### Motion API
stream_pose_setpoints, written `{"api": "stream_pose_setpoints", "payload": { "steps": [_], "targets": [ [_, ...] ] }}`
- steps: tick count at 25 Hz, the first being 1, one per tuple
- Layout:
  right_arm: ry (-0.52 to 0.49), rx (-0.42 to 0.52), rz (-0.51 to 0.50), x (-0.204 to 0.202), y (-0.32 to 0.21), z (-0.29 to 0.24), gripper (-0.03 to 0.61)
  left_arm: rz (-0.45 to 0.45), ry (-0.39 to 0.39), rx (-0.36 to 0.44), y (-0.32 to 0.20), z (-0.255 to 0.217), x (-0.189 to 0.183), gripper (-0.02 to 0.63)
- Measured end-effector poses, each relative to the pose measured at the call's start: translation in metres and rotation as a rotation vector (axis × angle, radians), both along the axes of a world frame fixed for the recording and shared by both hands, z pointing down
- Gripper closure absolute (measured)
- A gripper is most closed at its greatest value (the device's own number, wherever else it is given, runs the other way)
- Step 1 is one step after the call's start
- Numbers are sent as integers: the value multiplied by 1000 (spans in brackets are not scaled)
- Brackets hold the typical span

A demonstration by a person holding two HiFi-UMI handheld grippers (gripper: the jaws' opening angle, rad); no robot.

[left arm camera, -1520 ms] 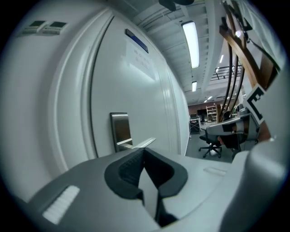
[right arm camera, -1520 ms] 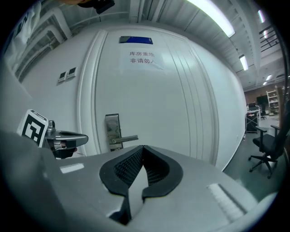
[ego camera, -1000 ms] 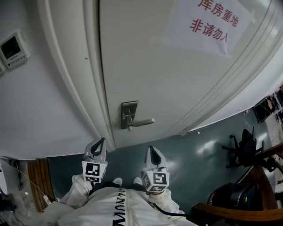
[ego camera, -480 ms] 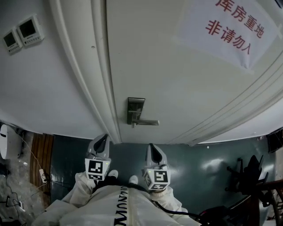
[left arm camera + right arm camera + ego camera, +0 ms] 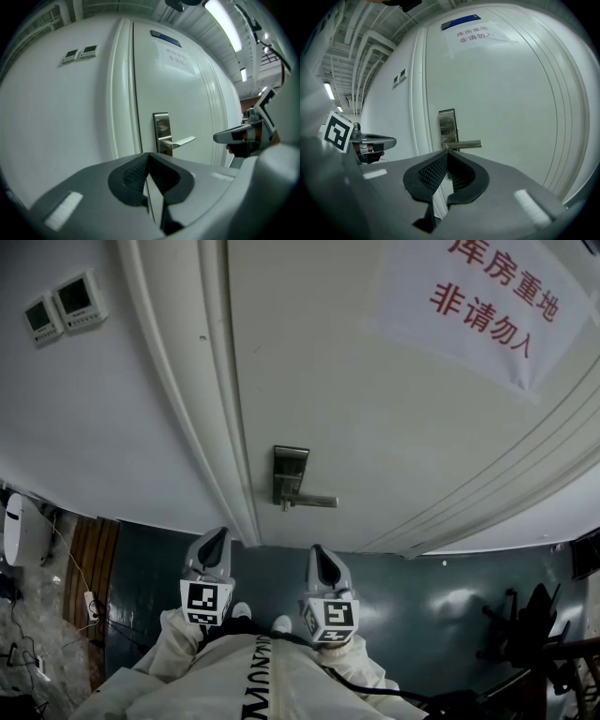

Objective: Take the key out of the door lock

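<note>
I hold left gripper (image 5: pixel 217 540) and right gripper (image 5: pixel 317 557) at lower centre, both closed on nothing, apart from lock plate (image 5: pixel 290 472) mid-frame, lever handle (image 5: pixel 315 502) level

Dim, cool light, fisheye edges, sharp

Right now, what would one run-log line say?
stage: facing door | left tongs: shut, empty | right tongs: shut, empty | door handle: untouched | key: not discernible

Red "库房重地 非请勿入" on a white paper notice (image 5: pixel 469 310) on the door (image 5: pixel 347 381)
</note>
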State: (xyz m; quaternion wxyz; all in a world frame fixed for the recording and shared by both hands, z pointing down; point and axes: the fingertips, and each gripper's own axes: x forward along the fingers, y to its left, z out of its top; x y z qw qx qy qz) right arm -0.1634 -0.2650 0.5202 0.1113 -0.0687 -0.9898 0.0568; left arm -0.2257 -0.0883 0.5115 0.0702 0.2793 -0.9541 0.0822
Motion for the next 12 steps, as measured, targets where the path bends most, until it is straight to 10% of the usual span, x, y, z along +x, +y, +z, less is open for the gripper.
{"api": "stream_pose_setpoints", "payload": {
  "steps": [12],
  "targets": [
    [49, -75, 21, -22, 11, 13, 528, 60, 24, 5, 2, 6, -15, 614]
  ]
}}
